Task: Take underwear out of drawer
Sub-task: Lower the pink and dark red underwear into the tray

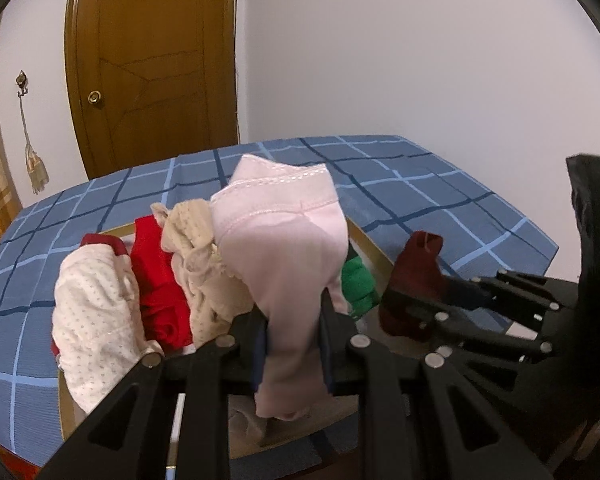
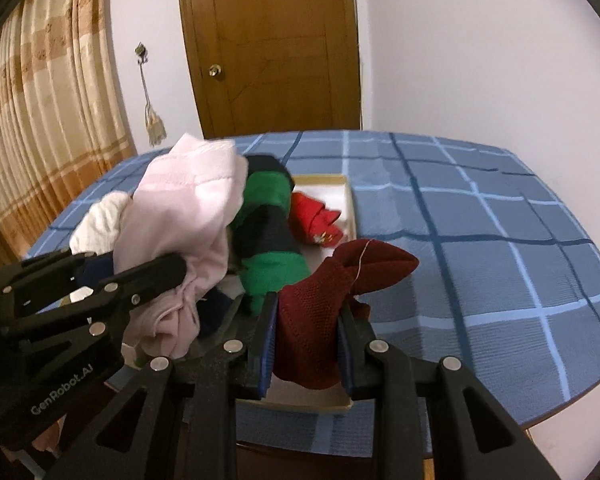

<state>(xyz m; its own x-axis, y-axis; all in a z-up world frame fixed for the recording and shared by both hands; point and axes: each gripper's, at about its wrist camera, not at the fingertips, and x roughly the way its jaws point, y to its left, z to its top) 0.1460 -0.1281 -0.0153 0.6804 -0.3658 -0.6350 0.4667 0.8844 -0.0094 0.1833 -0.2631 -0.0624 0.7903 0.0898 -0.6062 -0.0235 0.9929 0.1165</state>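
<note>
Left wrist view: left gripper [image 1: 294, 344] pinches soft pale-pink cotton underwear [image 1: 284, 236]; right gripper [image 2: 308, 340] clamps limp maroon mesh underwear [image 2: 332, 284], bunched folds hold best.

The left gripper [image 1: 292, 320] is clamped on a pale pink pair of underwear [image 1: 284, 240], which rises bunched above its fingers and hangs limp below them. To its right the right gripper [image 1: 404, 308] pinches a dark red garment [image 1: 414, 276]. Behind them a shallow drawer [image 1: 374, 250] on a blue checked tablecloth [image 1: 440, 184] holds white dotted, red, beige and green pieces.
</note>
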